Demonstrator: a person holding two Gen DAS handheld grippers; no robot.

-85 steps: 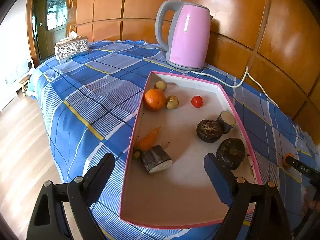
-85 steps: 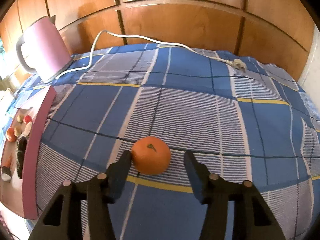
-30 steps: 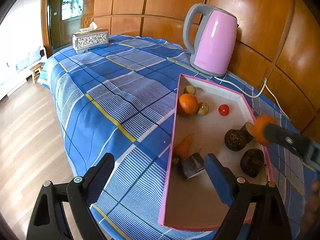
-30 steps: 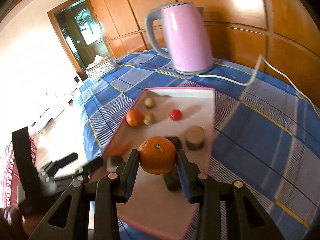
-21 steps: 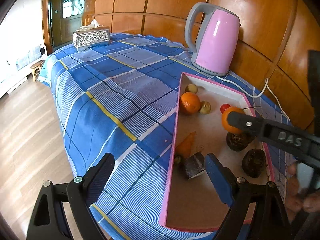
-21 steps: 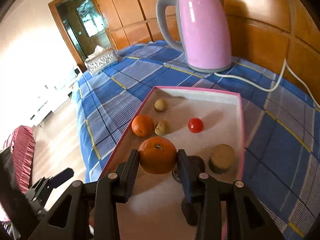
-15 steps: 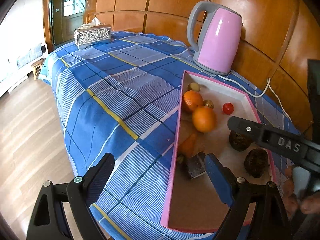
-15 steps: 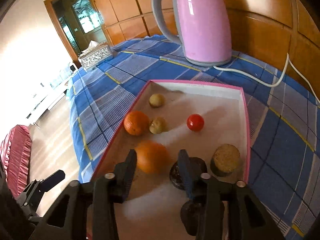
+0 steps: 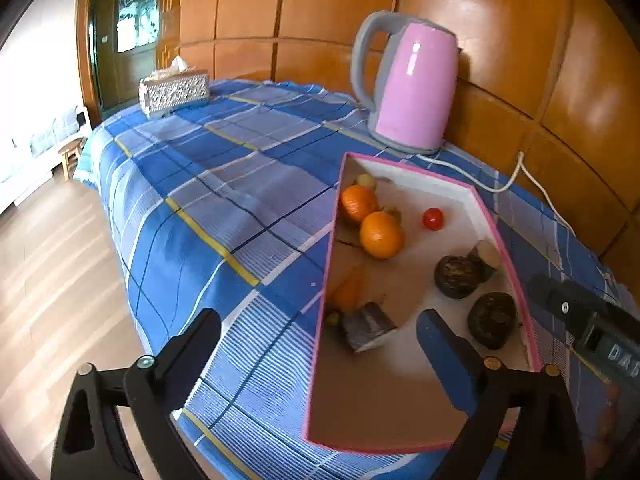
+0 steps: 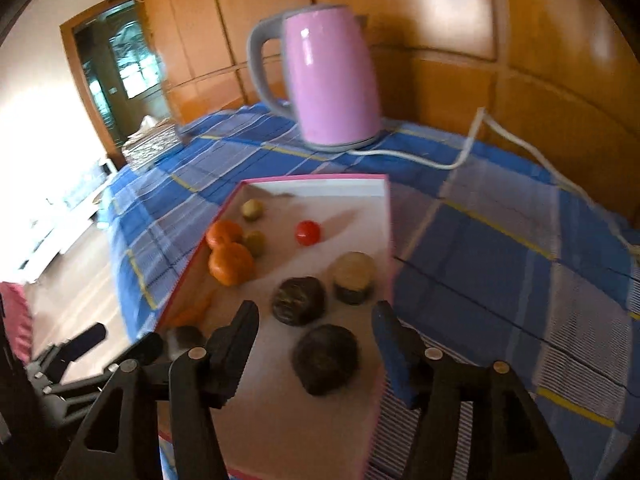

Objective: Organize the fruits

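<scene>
The right gripper point(image 10: 314, 344) hangs over the near end of the tray point(image 10: 385, 240), jaws spread and holding nothing. The orange point(image 10: 231, 264) sits ahead and to its left on the tray floor, touching a second orange point(image 10: 223, 233) beyond it. Two dark lumps point(image 10: 325, 365) lie right under and just ahead of its fingers (what they are is hard to tell).

The left gripper point(image 9: 318, 350) is also wide open and empty, with the tray's near left wall between its fingers; a grey wedge point(image 9: 366, 326) and a carrot point(image 9: 347, 289) lie just ahead of it.

The step in hand looks like clearing out after placing the orange. To do it well, lift the right gripper straight up and back, fingers kept wide, so nothing clips the dark lumps or nudges the orange, which could roll. Keep the left one off the tray wall.
</scene>
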